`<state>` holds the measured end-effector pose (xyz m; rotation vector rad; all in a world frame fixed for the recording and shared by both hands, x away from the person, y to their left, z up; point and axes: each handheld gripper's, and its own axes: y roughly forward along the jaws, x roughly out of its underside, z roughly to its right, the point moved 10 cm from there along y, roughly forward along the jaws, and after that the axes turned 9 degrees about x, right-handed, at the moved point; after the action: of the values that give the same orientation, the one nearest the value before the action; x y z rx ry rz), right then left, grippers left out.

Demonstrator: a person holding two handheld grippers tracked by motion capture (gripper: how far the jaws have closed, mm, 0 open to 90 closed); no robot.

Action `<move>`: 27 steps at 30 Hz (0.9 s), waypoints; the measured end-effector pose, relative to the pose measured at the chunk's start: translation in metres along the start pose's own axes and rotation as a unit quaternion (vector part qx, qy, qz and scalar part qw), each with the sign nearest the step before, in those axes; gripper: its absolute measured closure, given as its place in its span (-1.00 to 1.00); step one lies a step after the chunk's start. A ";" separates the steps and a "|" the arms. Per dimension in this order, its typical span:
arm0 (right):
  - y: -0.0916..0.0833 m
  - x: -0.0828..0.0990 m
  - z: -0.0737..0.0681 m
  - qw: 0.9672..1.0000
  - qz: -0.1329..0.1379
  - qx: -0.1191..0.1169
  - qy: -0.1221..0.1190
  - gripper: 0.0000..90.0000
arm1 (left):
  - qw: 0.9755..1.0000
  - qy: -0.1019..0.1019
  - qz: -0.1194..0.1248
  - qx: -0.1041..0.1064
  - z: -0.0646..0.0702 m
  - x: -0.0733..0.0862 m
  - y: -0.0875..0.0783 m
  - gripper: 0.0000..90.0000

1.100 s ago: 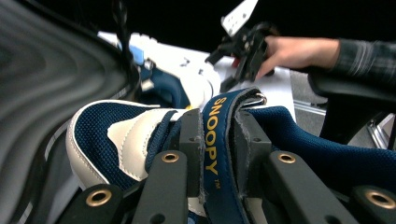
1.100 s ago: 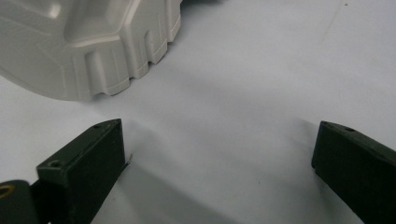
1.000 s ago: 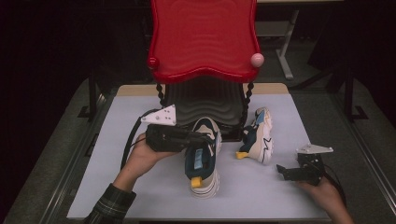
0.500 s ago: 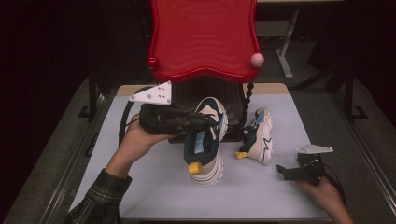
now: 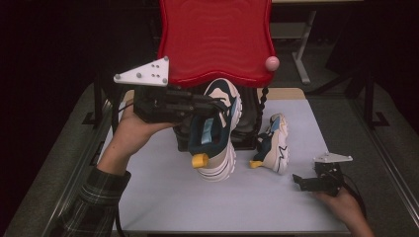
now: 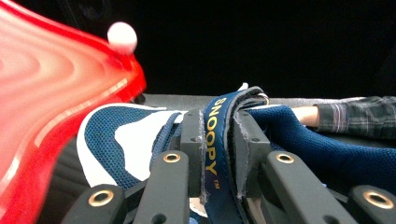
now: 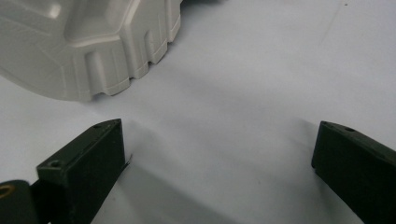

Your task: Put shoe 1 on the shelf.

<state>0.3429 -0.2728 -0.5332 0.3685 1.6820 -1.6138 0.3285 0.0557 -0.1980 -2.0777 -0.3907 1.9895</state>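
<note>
Left gripper jaws clamped on the navy tongue of the sneaker, strap printed "SNOOPY" in yellow. Shoe hangs clear of the bench, toe up toward the red chair seat, heel low. Upper navy mesh with white and cream panels, pale blue lining, thick white sole, yellow heel tab. Second sneaker lies on the bench to the right. Right gripper rests near right on the bench, jaws wide apart, holding nothing.
</note>
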 end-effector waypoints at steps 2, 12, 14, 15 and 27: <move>0.000 0.000 0.000 1.000 0.000 -0.001 0.001 -0.96 | 1.000 0.005 0.001 -0.002 -0.002 -0.008 -0.004 0.69; 0.000 0.000 0.000 1.000 0.000 -0.001 0.001 -0.96 | 0.999 0.021 0.012 -0.024 -0.021 -0.044 -0.027 0.70; 0.000 0.000 0.000 1.000 -0.001 -0.001 0.001 -0.96 | 0.999 0.026 0.011 -0.031 -0.027 -0.051 -0.032 0.70; 0.000 0.000 0.000 1.000 -0.001 -0.001 0.001 -0.96 | 0.999 0.029 0.012 -0.034 -0.030 -0.055 -0.035 0.70; 0.000 0.000 0.000 1.000 0.000 -0.001 0.002 -0.96 | 0.995 0.062 -0.010 -0.081 -0.082 -0.093 -0.059 0.71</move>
<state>0.3428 -0.2725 -0.5331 0.3698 1.6860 -1.6132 0.4057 0.0796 -0.0867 -2.2705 -0.5637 1.8614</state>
